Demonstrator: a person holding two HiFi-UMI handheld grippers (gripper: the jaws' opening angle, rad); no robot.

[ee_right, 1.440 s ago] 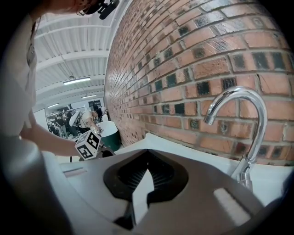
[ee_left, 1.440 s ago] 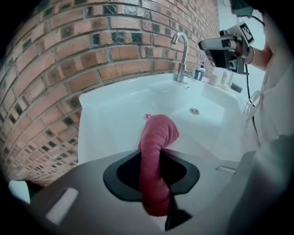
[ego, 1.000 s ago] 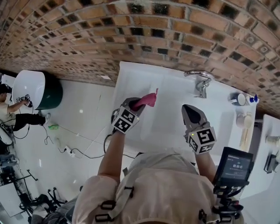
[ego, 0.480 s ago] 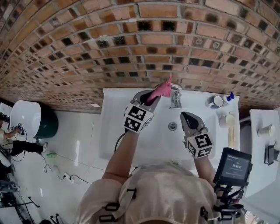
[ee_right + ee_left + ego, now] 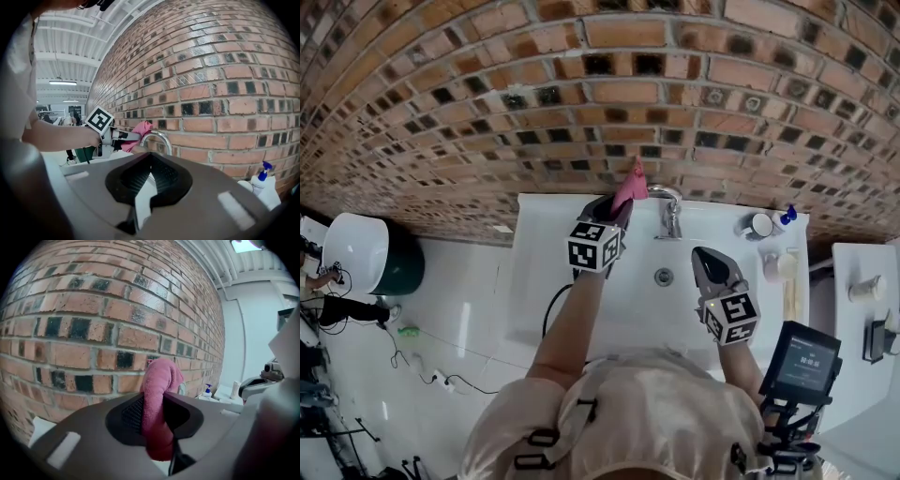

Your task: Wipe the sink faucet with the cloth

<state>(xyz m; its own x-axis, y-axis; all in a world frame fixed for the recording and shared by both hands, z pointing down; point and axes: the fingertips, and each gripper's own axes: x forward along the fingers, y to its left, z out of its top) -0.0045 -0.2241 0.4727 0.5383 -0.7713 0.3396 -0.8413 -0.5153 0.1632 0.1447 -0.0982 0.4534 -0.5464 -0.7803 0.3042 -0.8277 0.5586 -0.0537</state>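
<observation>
A pink cloth (image 5: 629,187) sticks up from my left gripper (image 5: 617,208), which is shut on it. The cloth's free end is held up against the brick wall, just left of the chrome faucet's (image 5: 667,208) curved spout. Touch between cloth and spout cannot be told. In the left gripper view the cloth (image 5: 157,413) is pinched between the two jaws. From the right gripper view, the left gripper (image 5: 117,136) holds the cloth (image 5: 138,131) beside the faucet (image 5: 160,138). My right gripper (image 5: 705,260) is shut on nothing, over the white sink (image 5: 546,281), right of the drain (image 5: 664,277).
A brick wall (image 5: 487,112) rises right behind the sink. A cup (image 5: 759,225) and a blue-capped pump bottle (image 5: 786,216) stand at the sink's back right. A white counter (image 5: 862,281) lies to the right. A dark green bin (image 5: 394,267) stands on the floor at left.
My left gripper has carried the cloth up from over the sink's left part to beside the faucet spout. The right gripper has moved forward over the basin.
</observation>
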